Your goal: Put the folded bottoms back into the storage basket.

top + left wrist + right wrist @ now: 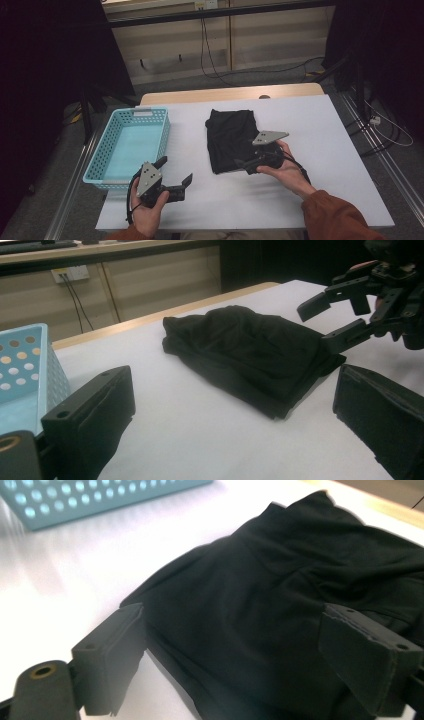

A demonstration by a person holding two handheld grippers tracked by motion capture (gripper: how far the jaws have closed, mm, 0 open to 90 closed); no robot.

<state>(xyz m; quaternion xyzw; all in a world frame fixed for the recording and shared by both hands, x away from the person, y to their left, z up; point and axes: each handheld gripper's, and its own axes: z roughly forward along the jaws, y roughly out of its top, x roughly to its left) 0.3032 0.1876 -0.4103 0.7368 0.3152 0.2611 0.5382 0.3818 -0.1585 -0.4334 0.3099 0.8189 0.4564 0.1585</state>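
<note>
White table [320, 150], pale wooden edge at the far side. Lying directly on it: folded black cloth [231, 140] mid-table; light-blue perforated basket [131, 146] left of the cloth.

Basket [131, 145]: light blue plastic with rows of round holes in its walls, standing at the left edge of the bench, long side running away from the near edge.
Bench [310, 150]: white top (a strip of pale wood shows along its far edge).
Cables [210, 60]: dark, hanging down the beige panelled wall beyond the bench and trailing over the grey floor.
Wall socket [70, 273]: white, with two cables running down from it.
Floor rails [385, 155]: metal, right of the bench.
</note>
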